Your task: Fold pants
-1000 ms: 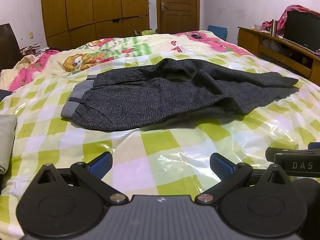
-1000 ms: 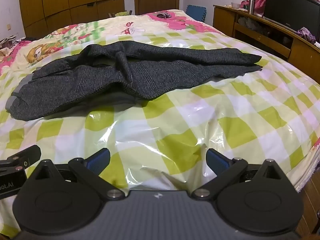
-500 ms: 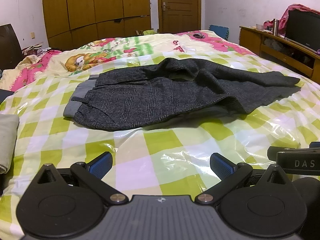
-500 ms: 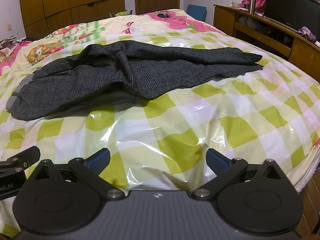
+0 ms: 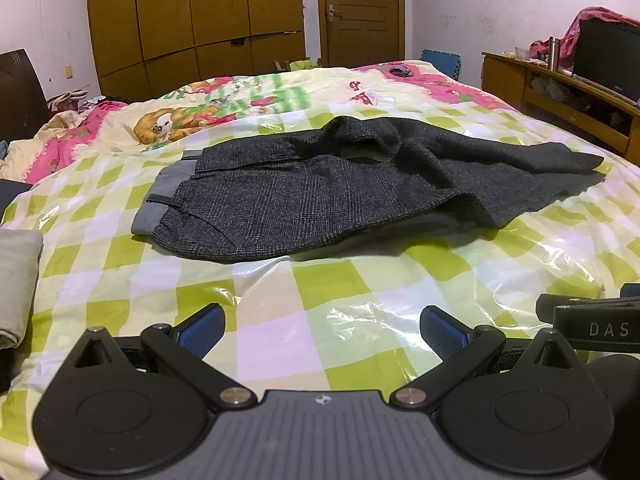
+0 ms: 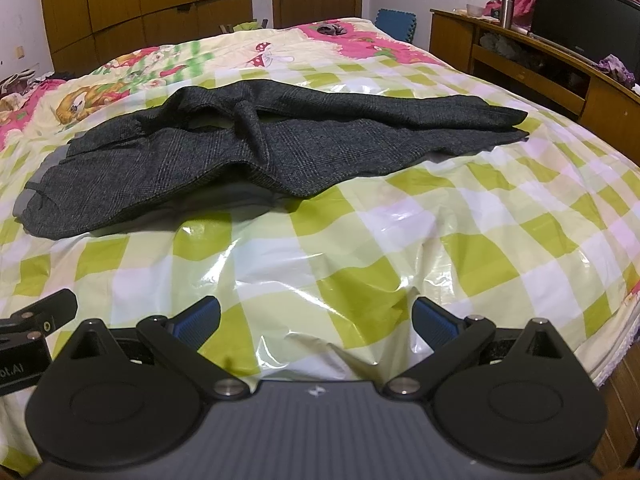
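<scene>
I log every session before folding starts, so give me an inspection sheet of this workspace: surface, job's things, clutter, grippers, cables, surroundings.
Surface: bed under a glossy green-and-white checked plastic sheet, wrinkled near the front.
Job's things: dark grey pants lying crosswise, unfolded, waistband to the left, legs to the right, bunched in the middle.
Clutter: folded beige cloth at the bed's left edge; small dark item on the far quilt.
Grippers: left hand-held gripper open, empty, short of the pants; right hand-held gripper open, empty, likewise.
Cables: nothing seen.
Surroundings: wooden wardrobe, door, wooden sideboard with a dark screen and a metal flask.
</scene>
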A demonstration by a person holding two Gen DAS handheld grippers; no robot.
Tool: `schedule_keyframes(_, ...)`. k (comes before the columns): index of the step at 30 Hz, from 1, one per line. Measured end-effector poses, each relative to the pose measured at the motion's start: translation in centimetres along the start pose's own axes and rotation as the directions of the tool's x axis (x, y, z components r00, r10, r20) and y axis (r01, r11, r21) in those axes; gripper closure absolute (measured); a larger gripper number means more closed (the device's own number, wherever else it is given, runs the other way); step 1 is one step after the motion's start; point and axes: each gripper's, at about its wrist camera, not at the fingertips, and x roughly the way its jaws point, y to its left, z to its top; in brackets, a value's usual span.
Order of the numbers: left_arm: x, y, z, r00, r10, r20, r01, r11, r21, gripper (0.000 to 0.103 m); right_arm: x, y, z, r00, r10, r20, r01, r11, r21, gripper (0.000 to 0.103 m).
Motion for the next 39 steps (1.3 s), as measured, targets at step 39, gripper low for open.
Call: schedule_keyframes(39, 1.8, 1.2, 0.5, 1.000, 0.021, -0.018, -0.021, 1.000, -0.011, 0.000, 0.9, 0.8, 0.6, 0.999, 0.012, -0.032, -0.013, 1.000, -0.024, 0.002)
